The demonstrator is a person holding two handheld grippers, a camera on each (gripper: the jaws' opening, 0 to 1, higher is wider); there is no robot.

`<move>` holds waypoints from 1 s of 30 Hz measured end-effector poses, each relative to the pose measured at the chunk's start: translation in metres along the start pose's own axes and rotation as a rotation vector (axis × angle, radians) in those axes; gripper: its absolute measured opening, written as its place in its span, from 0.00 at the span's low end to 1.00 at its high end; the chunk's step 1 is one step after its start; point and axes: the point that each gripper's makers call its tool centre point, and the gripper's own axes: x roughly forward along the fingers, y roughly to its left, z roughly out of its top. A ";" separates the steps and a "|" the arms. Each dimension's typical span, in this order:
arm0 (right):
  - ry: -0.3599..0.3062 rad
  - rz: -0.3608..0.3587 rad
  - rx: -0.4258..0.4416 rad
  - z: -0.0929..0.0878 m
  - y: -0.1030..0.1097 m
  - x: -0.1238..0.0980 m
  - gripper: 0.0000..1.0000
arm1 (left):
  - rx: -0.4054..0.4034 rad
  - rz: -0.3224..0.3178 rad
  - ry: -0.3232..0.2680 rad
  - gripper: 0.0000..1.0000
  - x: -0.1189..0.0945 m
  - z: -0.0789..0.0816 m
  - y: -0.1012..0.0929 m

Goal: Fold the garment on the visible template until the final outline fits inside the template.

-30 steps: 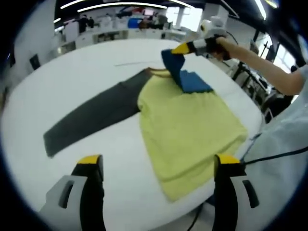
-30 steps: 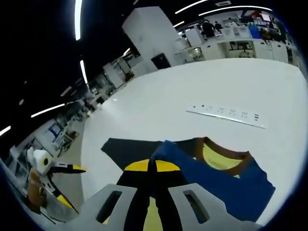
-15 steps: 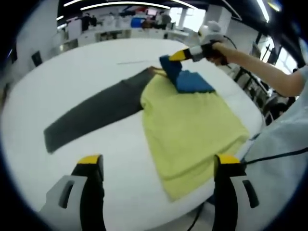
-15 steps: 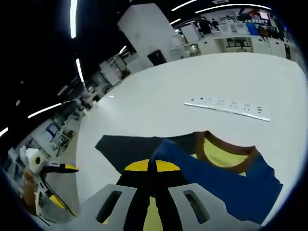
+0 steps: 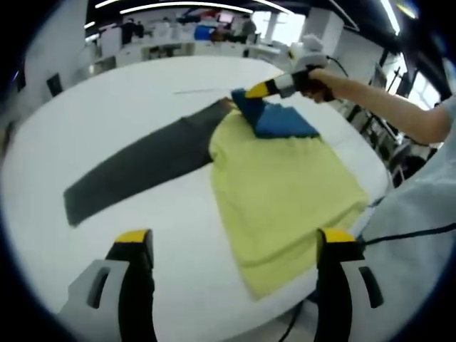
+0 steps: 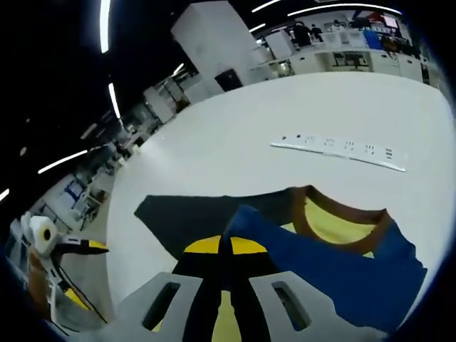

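A yellow T-shirt (image 5: 285, 192) with a brown collar (image 6: 335, 231) lies flat on the white table (image 5: 107, 100). Its blue sleeve (image 5: 281, 121) is folded over onto the yellow body. A long dark grey template (image 5: 135, 171) runs out from under the shirt's collar end. My right gripper (image 5: 249, 91) is shut on the edge of the blue sleeve (image 6: 328, 271), low over the collar; its jaws (image 6: 226, 246) meet on the blue cloth, with the template (image 6: 192, 217) behind. My left gripper (image 5: 234, 239) hangs open above the near table edge, nothing between its fingers.
A thin white strip with dark marks (image 6: 338, 151) lies on the table beyond the collar. A person's arm (image 5: 377, 92) reaches in from the right, and a black cable (image 5: 406, 231) hangs near the shirt's hem. Desks and shelves stand behind the table.
My right gripper has carried the blue sleeve edge lower and toward the collar, so the lifted flap lies flatter. My left gripper has stayed still and open.
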 end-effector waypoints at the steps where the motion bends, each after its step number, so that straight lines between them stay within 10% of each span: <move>1: 0.004 0.000 0.001 -0.001 0.000 0.001 0.03 | -0.001 0.001 0.000 0.91 0.000 0.000 0.001; 30: 0.019 0.007 -0.021 -0.003 0.001 0.022 0.04 | -0.017 -0.003 0.003 0.91 0.004 0.000 0.005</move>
